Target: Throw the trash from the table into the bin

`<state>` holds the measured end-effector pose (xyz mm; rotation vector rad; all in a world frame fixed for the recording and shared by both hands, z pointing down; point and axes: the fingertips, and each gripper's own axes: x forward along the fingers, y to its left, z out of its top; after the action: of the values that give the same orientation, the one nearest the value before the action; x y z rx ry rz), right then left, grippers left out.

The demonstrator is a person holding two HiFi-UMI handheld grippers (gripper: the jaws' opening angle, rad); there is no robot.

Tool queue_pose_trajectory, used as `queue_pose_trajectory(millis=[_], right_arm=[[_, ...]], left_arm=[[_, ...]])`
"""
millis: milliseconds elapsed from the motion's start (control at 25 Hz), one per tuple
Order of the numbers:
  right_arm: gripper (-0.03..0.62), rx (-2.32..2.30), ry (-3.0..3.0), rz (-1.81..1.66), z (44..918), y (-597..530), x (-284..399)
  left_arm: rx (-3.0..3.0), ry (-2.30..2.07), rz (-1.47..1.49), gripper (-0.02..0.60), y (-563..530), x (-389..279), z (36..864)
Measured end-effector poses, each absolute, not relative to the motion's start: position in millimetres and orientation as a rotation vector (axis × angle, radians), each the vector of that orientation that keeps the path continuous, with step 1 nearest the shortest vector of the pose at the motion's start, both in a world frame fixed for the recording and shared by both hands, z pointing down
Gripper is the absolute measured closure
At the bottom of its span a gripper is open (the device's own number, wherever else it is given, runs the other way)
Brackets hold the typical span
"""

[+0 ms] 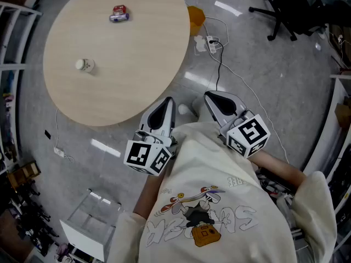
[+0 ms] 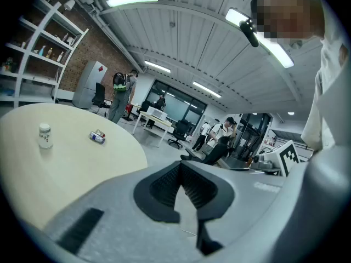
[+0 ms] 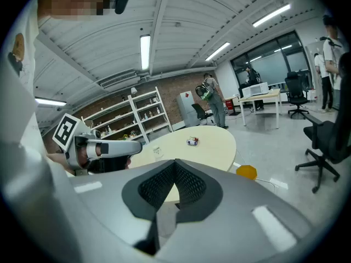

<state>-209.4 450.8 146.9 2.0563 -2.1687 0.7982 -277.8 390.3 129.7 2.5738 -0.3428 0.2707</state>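
Note:
A round beige table (image 1: pixel 137 64) carries a crushed red and silver can (image 1: pixel 119 13) near its far side and a small white bottle (image 1: pixel 85 65) toward its left. Both grippers are held close to my chest, short of the table's near edge. My left gripper (image 1: pixel 168 102) is shut and empty, and my right gripper (image 1: pixel 209 95) is likewise shut with nothing in it. The left gripper view shows the bottle (image 2: pixel 45 135) and the can (image 2: pixel 97 137) far beyond the shut jaws of the left gripper (image 2: pixel 181 173). The right gripper view shows the can (image 3: pixel 192 141) on the table past the right gripper (image 3: pixel 175 175).
An orange-yellow object (image 1: pixel 196 17) sits on the floor beside the table's far right edge. A power strip with a cable (image 1: pixel 211 44) lies near it. A black office chair (image 1: pixel 285 7) stands at the back right, and shelving (image 1: pixel 11 37) stands at the left. People stand in the background.

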Motion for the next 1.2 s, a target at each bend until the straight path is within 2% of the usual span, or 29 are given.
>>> queue_pose_trajectory(millis=[840, 1200], right_arm=[[0.589, 1.898, -2.349, 0.789, 129.0, 440.8, -226.4], [0.588, 1.749, -2.404, 0.888, 147.2, 390.9, -181.2]], left_arm=[[2.526, -0.346, 0.261, 0.577, 386.8, -272.7, 130.2], [2.402, -0.449, 0.309, 0.578, 339.1, -234.5, 155.1]])
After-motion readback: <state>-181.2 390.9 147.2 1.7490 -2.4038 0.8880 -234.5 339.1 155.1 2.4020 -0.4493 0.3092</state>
